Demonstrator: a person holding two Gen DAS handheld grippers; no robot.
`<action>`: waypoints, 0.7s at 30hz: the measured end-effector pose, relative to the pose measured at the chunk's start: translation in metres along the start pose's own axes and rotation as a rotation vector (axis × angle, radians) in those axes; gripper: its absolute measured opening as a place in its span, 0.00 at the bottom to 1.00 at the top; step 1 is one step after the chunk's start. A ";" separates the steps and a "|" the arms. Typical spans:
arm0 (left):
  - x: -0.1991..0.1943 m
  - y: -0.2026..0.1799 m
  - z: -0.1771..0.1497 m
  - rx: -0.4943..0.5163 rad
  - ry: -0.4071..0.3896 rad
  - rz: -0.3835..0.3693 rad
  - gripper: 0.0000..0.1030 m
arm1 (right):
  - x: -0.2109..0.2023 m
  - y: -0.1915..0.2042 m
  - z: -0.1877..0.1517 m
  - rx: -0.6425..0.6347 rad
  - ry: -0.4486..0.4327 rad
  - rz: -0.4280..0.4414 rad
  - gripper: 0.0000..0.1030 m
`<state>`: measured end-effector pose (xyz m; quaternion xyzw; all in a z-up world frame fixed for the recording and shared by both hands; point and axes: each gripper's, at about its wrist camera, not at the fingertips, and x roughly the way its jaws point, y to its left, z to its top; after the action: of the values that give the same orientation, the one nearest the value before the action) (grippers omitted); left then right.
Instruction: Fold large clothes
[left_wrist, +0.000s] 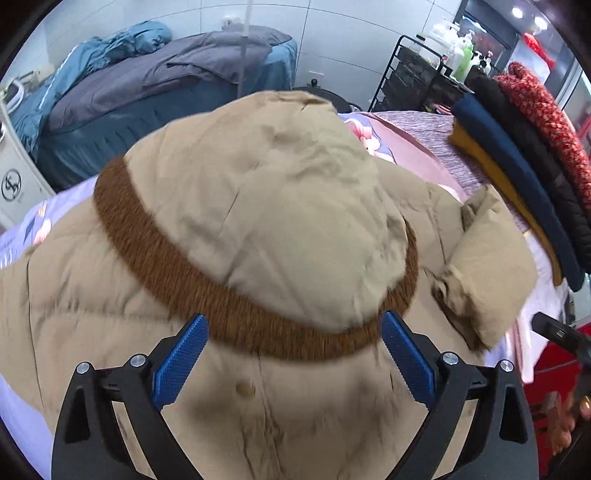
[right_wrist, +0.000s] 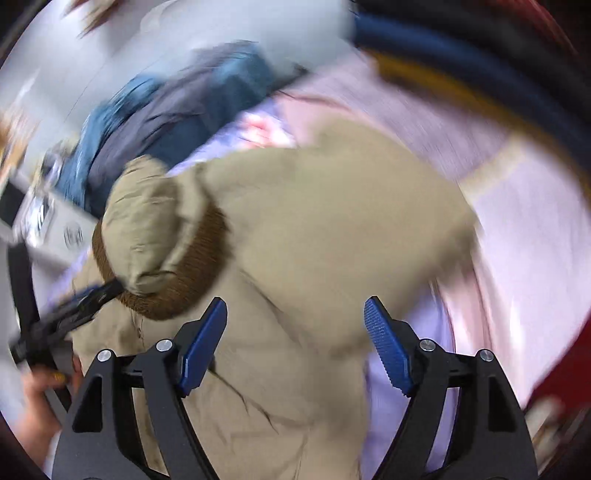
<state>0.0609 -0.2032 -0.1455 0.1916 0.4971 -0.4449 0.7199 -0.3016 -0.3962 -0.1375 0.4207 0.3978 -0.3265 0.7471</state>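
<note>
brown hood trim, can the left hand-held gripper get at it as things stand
Probably yes: the left hand-held gripper is open, its blue pads flank the brown hood trim, and nothing lies between them.

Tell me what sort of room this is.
Probably a bedroom or salon-style room: a bed with grey and blue bedding, a black cart of pump bottles, and stacked folded clothes beside the tan jacket.

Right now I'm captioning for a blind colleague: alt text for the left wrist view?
An open left gripper hovers over a tan puffy coat, its hood edged with brown trim. Folded sweaters are stacked at right.
</note>
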 end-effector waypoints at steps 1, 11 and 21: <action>-0.004 0.002 -0.006 -0.005 0.006 -0.003 0.90 | 0.006 -0.021 -0.004 0.093 0.036 0.025 0.74; -0.020 0.040 -0.067 -0.126 0.101 0.015 0.90 | 0.053 -0.072 -0.011 0.462 0.071 0.215 0.51; -0.063 0.082 -0.087 -0.258 0.028 0.057 0.90 | 0.022 0.037 0.016 0.231 0.191 0.531 0.14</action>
<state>0.0747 -0.0689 -0.1413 0.1175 0.5547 -0.3539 0.7438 -0.2558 -0.3978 -0.1374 0.6209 0.3028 -0.1218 0.7126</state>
